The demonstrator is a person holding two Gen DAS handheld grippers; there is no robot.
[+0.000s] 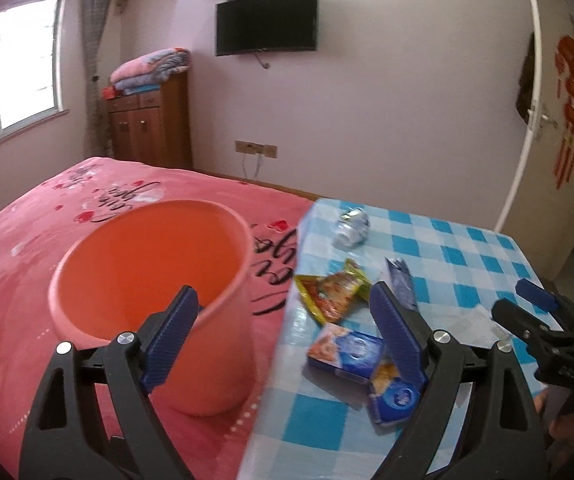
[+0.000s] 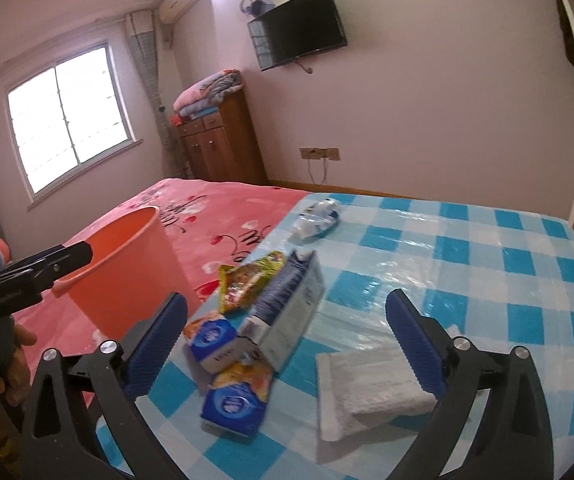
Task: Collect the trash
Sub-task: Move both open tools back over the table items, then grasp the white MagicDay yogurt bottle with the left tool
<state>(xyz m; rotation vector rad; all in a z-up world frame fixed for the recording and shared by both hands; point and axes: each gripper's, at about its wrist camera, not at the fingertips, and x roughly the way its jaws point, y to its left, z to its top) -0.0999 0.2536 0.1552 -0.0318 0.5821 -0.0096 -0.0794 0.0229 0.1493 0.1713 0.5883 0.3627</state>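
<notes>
An orange bin point(image 1: 155, 276) stands on the pink bedspread, left of the blue-checked table point(image 1: 467, 256); it also shows in the right wrist view point(image 2: 127, 272). Trash lies on the table: two blue tissue packs point(image 2: 211, 336) point(image 2: 235, 404), a yellow snack wrapper point(image 2: 247, 280), a milk carton point(image 2: 287, 312), a crumpled plastic wrapper point(image 2: 317, 216) and a white folded tissue point(image 2: 367, 388). My left gripper point(image 1: 287, 332) is open and empty over the bin's near rim and the table edge. My right gripper point(image 2: 287, 344) is open and empty above the packs and carton.
A pink bed point(image 1: 47, 216) lies to the left. A wooden cabinet point(image 2: 223, 144) with folded blankets stands at the far wall under a wall TV point(image 2: 299, 28). A white door point(image 1: 547, 112) is at the right.
</notes>
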